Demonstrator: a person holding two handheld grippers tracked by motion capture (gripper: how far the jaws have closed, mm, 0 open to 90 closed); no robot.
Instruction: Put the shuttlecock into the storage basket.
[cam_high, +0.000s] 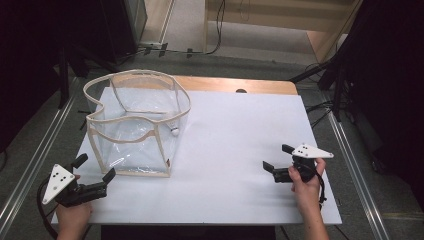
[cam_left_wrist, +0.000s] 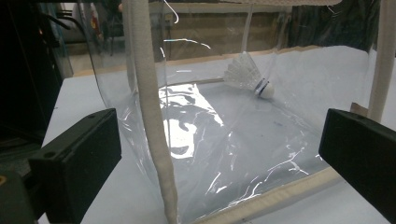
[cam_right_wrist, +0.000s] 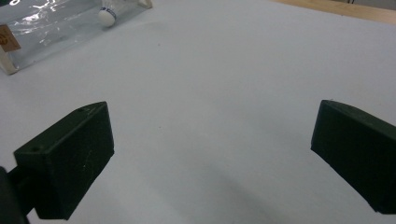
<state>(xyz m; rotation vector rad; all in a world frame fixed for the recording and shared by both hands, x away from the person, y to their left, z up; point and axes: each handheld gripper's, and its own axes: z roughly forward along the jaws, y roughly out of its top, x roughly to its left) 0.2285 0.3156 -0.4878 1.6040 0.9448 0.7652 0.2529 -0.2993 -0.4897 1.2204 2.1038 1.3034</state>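
Observation:
A clear plastic bag (cam_high: 137, 125) with cream fabric trim stands open on the left part of the white table (cam_high: 235, 130). A white shuttlecock (cam_high: 175, 131) lies inside it near the right wall. My left gripper (cam_high: 96, 167) is open just in front of the bag's near left corner, holding nothing. In the left gripper view the bag's corner seam (cam_left_wrist: 149, 107) stands between the wide-apart jaws, with the shuttlecock (cam_left_wrist: 247, 74) behind the plastic. My right gripper (cam_high: 276, 156) is open over bare table at the right. The right gripper view has the shuttlecock (cam_right_wrist: 106, 16) and the bag (cam_right_wrist: 42, 23) far off.
A wooden table edge (cam_high: 235, 84) shows behind the white board. Metal rails (cam_high: 352, 150) run along both sides of the table. Dark stands and cables (cam_high: 165, 49) sit on the floor beyond.

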